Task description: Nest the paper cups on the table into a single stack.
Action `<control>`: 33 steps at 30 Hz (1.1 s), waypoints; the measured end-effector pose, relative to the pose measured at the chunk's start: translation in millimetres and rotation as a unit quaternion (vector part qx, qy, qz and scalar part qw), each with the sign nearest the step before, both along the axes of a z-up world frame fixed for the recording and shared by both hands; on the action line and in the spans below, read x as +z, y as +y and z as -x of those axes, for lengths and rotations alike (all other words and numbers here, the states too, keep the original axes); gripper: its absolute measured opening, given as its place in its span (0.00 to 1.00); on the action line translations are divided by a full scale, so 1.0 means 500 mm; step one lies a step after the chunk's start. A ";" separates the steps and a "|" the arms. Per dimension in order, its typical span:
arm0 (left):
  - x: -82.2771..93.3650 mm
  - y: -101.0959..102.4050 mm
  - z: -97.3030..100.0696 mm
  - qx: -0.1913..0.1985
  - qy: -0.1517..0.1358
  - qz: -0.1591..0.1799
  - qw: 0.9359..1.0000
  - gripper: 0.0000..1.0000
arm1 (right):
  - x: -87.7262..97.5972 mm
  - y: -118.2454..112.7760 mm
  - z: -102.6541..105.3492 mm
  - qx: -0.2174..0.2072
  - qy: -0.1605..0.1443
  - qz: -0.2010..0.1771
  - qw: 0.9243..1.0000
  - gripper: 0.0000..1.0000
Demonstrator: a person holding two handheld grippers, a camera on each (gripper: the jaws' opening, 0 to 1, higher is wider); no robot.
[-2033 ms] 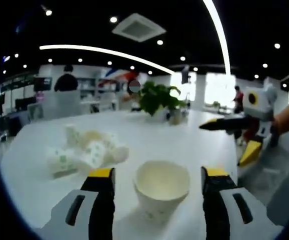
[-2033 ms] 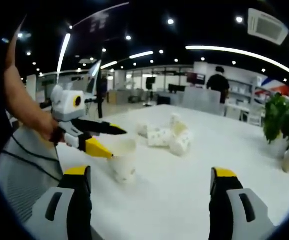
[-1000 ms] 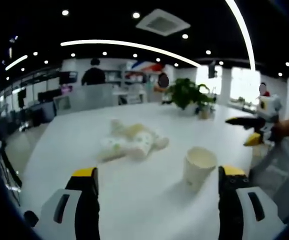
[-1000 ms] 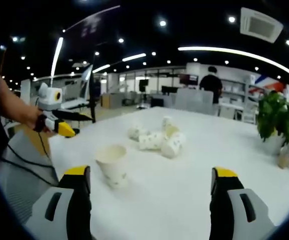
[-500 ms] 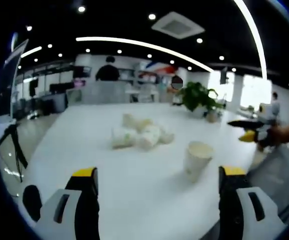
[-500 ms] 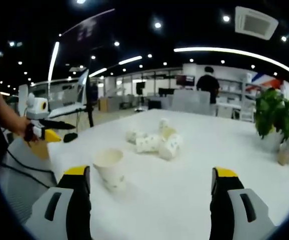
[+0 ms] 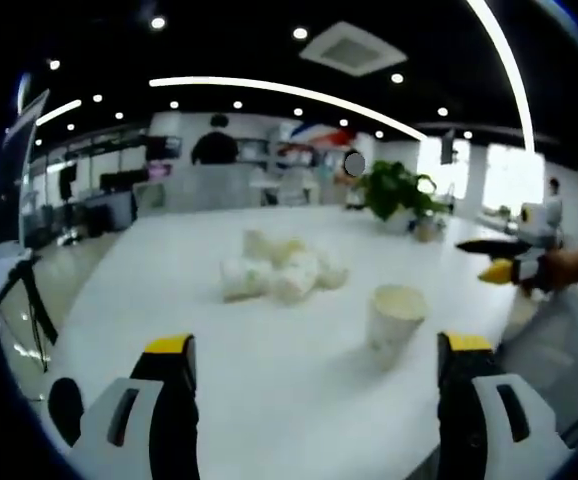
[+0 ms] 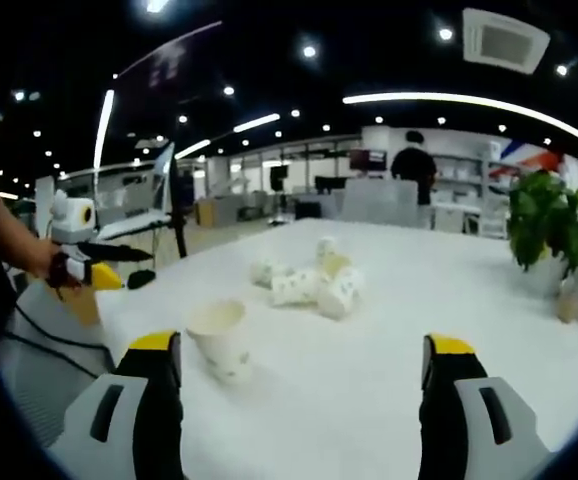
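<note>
One paper cup [image 7: 396,320] standing upright on the white table [image 7: 269,380], mouth up, apart from everything else; same cup [image 8: 219,338] seen near the left jaw in the right gripper view, not touched by it. Farther along the table, one loose heap of tipped cups [image 7: 279,272], lying on their sides and touching one another; about five in the heap [image 8: 307,280], exact count blurred. Left gripper [image 7: 319,360] held low over the near table edge, jaws spread wide, nothing between them; also seen from the side at far left in the right gripper view [image 8: 94,265], held in a hand off the table edge, its yellow-tipped jaws apart. Right gripper [image 8: 304,360] likewise with jaws wide apart and empty; seen at far right in the left gripper view [image 7: 499,258], gripped by a hand, clear of the table. One potted plant [image 7: 397,195] at the far end of the table. One person [image 7: 217,140] standing in the far background.
</note>
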State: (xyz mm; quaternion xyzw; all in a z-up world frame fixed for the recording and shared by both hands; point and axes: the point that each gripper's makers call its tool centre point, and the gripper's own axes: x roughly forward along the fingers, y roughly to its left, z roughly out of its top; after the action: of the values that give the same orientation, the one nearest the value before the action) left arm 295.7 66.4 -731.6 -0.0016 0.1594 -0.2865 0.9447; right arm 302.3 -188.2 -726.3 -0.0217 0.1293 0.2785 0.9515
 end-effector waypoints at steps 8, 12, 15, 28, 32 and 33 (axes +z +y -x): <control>-0.003 -0.025 0.012 -0.031 -0.001 -0.013 0.999 0.98 | -0.005 -0.008 -0.008 -0.008 0.008 -0.005 1.000 0.98; 0.021 -0.022 0.004 -0.024 -0.020 -0.004 1.000 0.98 | -0.008 -0.003 -0.005 -0.001 0.007 -0.001 1.000 0.98; -0.013 -0.006 0.001 -0.002 0.008 -0.031 0.999 0.98 | -0.009 -0.001 -0.005 0.001 0.008 0.002 1.000 0.98; -0.028 -0.046 0.029 -0.055 0.020 -0.032 0.998 0.98 | -0.041 0.006 -0.029 0.023 0.041 0.017 0.999 0.99; -0.040 -0.041 0.030 -0.051 0.028 -0.048 0.997 0.98 | -0.043 0.013 -0.048 0.028 0.049 0.021 0.998 0.99; -0.039 -0.040 0.029 -0.051 0.027 -0.049 0.997 0.98 | -0.041 0.013 -0.053 0.028 0.052 0.019 0.998 0.99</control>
State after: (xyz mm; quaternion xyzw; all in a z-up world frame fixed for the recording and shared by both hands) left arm 280.9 46.3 -751.2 0.0451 0.1987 -0.3261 0.9231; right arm 329.0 -181.7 -746.6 -0.0286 0.1827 0.3032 0.9348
